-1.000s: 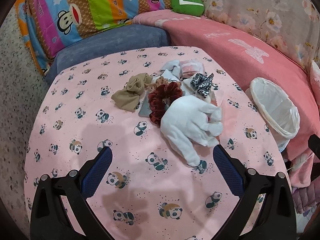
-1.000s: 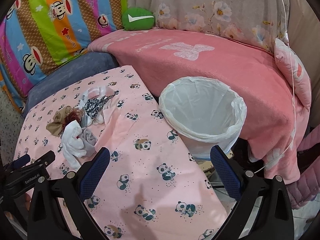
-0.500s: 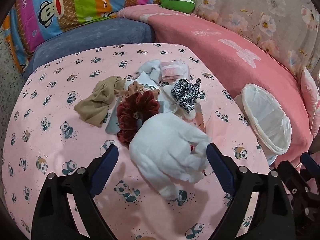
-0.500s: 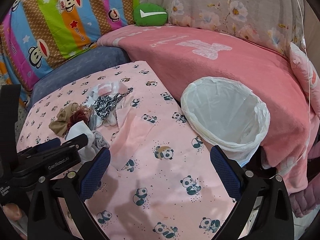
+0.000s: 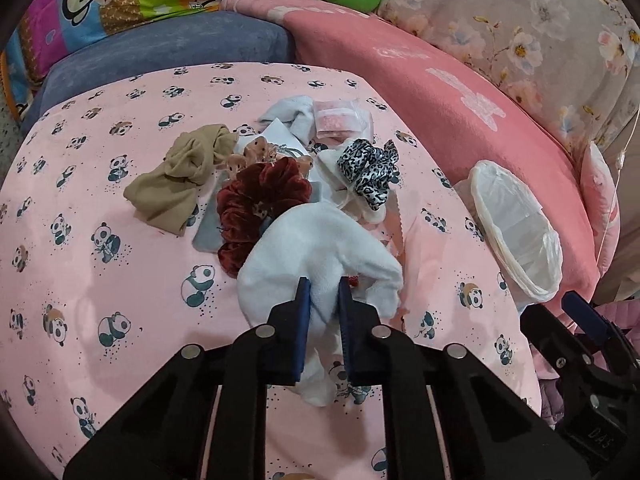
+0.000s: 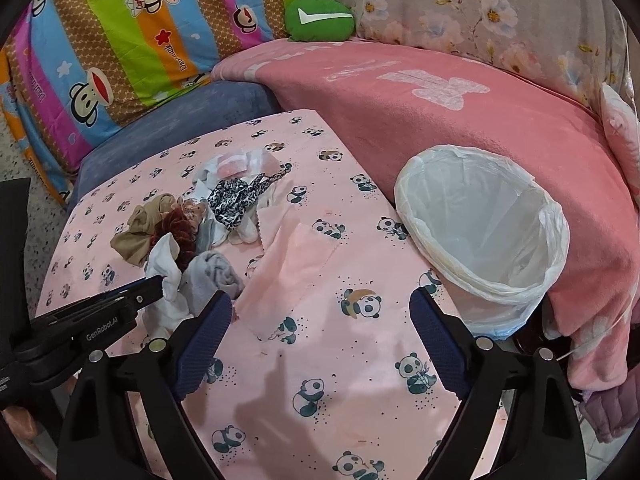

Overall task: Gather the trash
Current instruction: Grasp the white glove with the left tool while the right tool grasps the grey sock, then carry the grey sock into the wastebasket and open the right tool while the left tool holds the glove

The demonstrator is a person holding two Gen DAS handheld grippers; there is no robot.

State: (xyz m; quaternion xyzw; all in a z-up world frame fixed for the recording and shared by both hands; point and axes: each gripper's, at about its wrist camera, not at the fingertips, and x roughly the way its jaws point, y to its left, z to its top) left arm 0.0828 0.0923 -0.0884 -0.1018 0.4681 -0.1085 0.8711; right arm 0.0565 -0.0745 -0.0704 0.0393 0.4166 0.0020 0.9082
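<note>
My left gripper (image 5: 323, 292) is shut on a white sock (image 5: 316, 248) at the near side of a heap on the panda-print table (image 5: 100, 264). The heap holds a dark red scrunchie (image 5: 260, 204), a tan cloth (image 5: 180, 178), a leopard-print scrunchie (image 5: 368, 168) and a pink packet (image 5: 338, 118). In the right wrist view the left gripper (image 6: 162, 286) pinches the white sock (image 6: 166, 264) beside a grey sock (image 6: 214, 274). My right gripper (image 6: 320, 332) hangs open over the table with nothing in it, left of the white-lined bin (image 6: 480, 224).
The white-lined bin (image 5: 516, 228) stands off the table's right edge against a pink blanket (image 6: 440, 112). A pale pink cloth (image 6: 288, 268) lies flat near the heap. A blue cushion (image 5: 168, 56), a striped cartoon pillow (image 6: 120, 32) and a green toy (image 6: 320, 18) sit behind.
My left gripper has moved forward onto the heap and shut on the white sock. The right gripper has shifted a little, bringing the bin and heap closer in view, and stays open.
</note>
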